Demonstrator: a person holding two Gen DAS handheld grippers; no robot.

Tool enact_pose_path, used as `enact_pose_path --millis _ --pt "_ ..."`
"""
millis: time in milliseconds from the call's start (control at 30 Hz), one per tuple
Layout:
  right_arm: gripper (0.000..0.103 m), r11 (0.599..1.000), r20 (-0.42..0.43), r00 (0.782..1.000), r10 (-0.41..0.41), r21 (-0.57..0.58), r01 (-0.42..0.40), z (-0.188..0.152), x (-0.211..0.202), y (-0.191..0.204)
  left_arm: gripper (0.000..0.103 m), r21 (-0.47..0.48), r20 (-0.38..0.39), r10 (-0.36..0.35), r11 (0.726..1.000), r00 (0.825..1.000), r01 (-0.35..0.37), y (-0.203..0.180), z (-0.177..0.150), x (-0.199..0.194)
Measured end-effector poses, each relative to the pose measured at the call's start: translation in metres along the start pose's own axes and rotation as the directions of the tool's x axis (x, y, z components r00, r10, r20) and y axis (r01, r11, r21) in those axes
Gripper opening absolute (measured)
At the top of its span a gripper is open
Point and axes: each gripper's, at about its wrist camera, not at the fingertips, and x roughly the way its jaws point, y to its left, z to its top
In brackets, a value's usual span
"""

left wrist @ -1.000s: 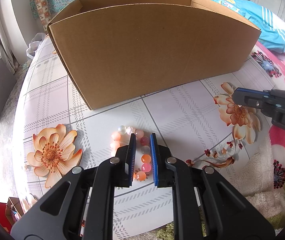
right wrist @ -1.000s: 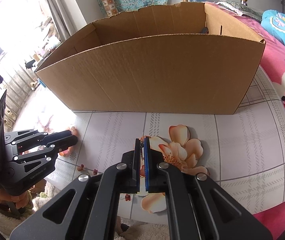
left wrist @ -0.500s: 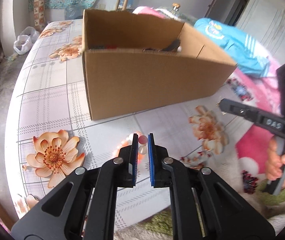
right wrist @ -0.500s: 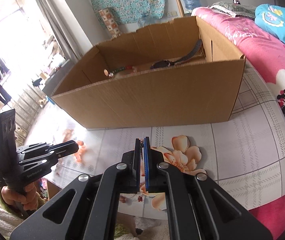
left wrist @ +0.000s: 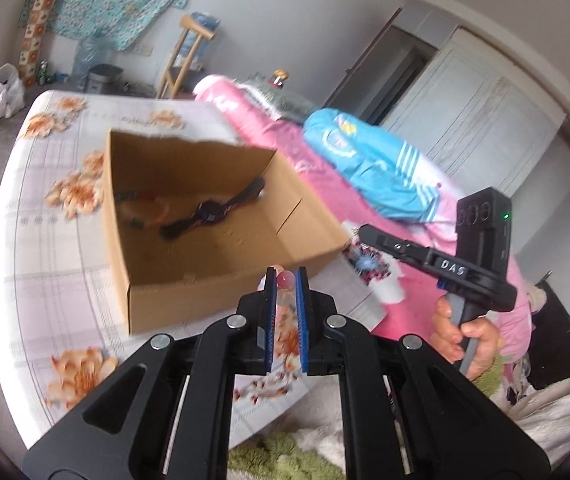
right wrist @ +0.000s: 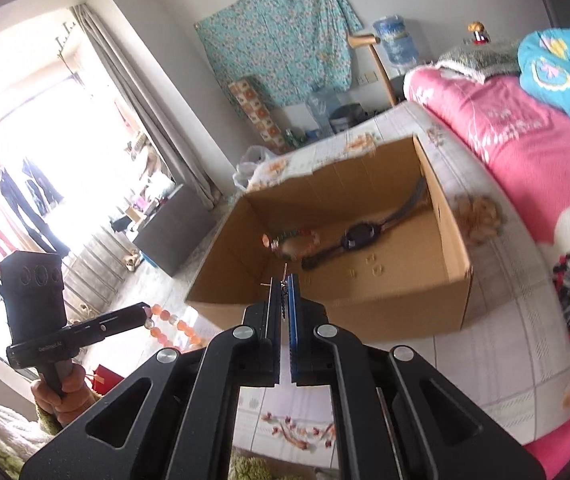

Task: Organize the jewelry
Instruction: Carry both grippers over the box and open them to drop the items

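My left gripper [left wrist: 285,278] is shut on a bracelet of pink and orange beads [left wrist: 286,279] and holds it in the air before the near wall of the open cardboard box [left wrist: 173,300]. In the right wrist view the beads [right wrist: 169,322] hang from the left gripper [right wrist: 145,312]. My right gripper [right wrist: 283,286] is shut on a thin dark chain with a metal pin [right wrist: 283,280], raised near the box's front rim [right wrist: 325,300]. In the box lie a dark watch [right wrist: 359,236] and a coloured bracelet [right wrist: 291,244].
The box stands on a flowered white tablecloth [left wrist: 45,280]. A pink quilt [right wrist: 525,152] and a blue garment [left wrist: 377,160] lie to the right. A green fuzzy mat [left wrist: 285,460] is at the near edge. A window and hanging clothes [right wrist: 13,208] are far left.
Both grippers have risen from the table to above the box's rim height. The left one closed on the bead bracelet and lifted it off the cloth. The box's inside has come into view.
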Motion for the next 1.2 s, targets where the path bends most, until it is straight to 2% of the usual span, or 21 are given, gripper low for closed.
enact_pose_path --millis 100,167,333,433,633,767,900,1033,1200 --pt "0.003 1.0 0.012 1.0 0.002 -0.011 -0.002 0.022 0.008 -0.005 0.008 0.022 0.015 -0.001 1.0 1.0 0.001 -0.003 0.024 0.009" --pt "0.003 1.0 0.01 1.0 0.0 -0.017 0.0 0.033 0.014 -0.008 0.008 0.027 0.003 0.024 0.999 1.0 -0.025 -0.004 0.035 0.022" --pt "0.003 1.0 -0.012 1.0 0.019 -0.006 -0.02 0.057 0.039 -0.027 0.008 0.031 -0.09 0.123 0.992 0.988 -0.121 0.015 0.051 0.073" --pt "0.003 0.999 -0.031 0.999 0.036 0.007 -0.036 0.065 0.056 -0.039 0.008 0.037 -0.18 0.202 0.979 0.963 -0.199 0.032 0.051 0.113" --pt "0.003 0.998 -0.061 0.997 0.047 0.034 -0.045 0.072 0.081 -0.063 0.008 0.0 -0.33 0.194 0.979 0.924 -0.206 0.053 0.046 0.175" --pt "0.004 0.998 -0.062 0.997 0.05 0.046 -0.047 0.075 0.085 -0.075 0.009 -0.021 -0.394 0.142 0.986 0.908 -0.163 0.049 0.043 0.201" --pt "0.004 0.998 -0.064 0.997 0.042 0.057 -0.038 0.078 0.087 -0.086 0.008 -0.027 -0.463 0.135 0.986 0.876 -0.166 0.048 0.034 0.216" --pt "0.004 0.998 -0.082 0.996 0.032 0.055 -0.028 0.078 0.089 -0.089 0.021 -0.008 -0.458 0.172 0.98 0.872 -0.197 0.046 0.034 0.209" --pt "0.003 0.999 -0.155 0.988 0.025 0.03 -0.021 0.081 0.1 -0.081 0.024 -0.025 -0.417 0.165 0.981 0.894 -0.193 0.048 0.032 0.189"
